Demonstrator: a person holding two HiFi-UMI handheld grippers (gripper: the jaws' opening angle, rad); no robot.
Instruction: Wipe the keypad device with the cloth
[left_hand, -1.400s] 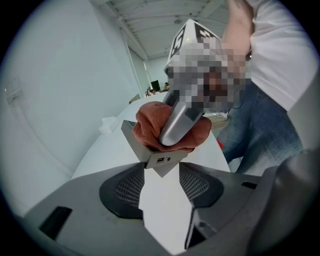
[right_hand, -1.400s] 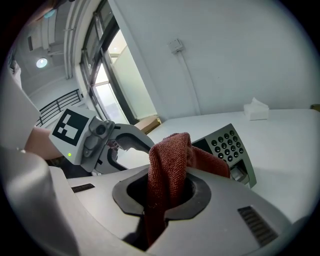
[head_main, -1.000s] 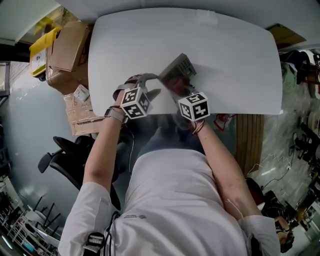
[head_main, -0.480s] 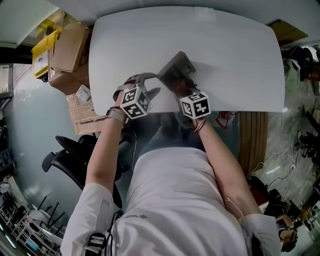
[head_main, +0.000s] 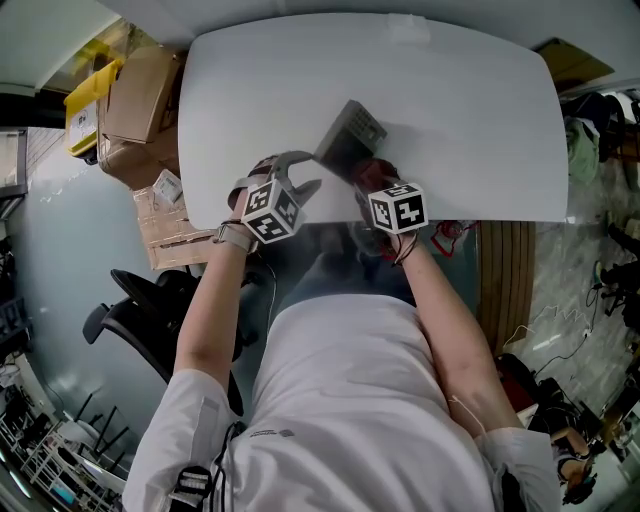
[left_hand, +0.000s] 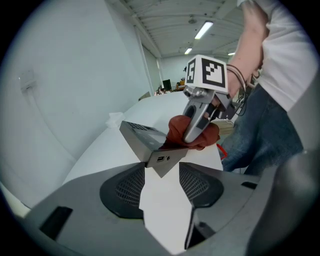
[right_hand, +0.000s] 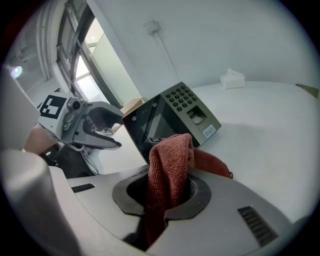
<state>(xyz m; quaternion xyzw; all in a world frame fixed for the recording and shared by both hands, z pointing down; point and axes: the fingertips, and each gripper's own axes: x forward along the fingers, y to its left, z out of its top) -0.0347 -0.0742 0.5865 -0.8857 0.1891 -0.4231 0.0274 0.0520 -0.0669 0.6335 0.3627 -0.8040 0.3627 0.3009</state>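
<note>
Since the earlier frame, the right gripper (head_main: 373, 182) had slid a little toward the table's near edge, dragging the cloth (head_main: 368, 172) down the keypad device (head_main: 350, 135) and baring more of its dark face. That gripper's jaws were closed on the red cloth (right_hand: 167, 165), which bunched up between them and spilled forward over the device's (right_hand: 175, 112) lower front edge. From above, its fingertips were buried under the cloth, and the marker cube covered the rest.

The left gripper (left_hand: 161, 182) stood with its jaws well apart and nothing clamped. The device's (left_hand: 142, 137) near corner sat just ahead of the gap. Whether either jaw touched it could not be told. The right gripper view showed the left gripper (right_hand: 112, 131) open just beside the device's left side.

The device rested on the white table (head_main: 450, 100), tilted face up, with the keypad at its far end. The print on its small label was too small to read. In the left gripper view the right gripper (left_hand: 197, 125) and the cloth (left_hand: 175, 131) hid the device's far side.
</note>
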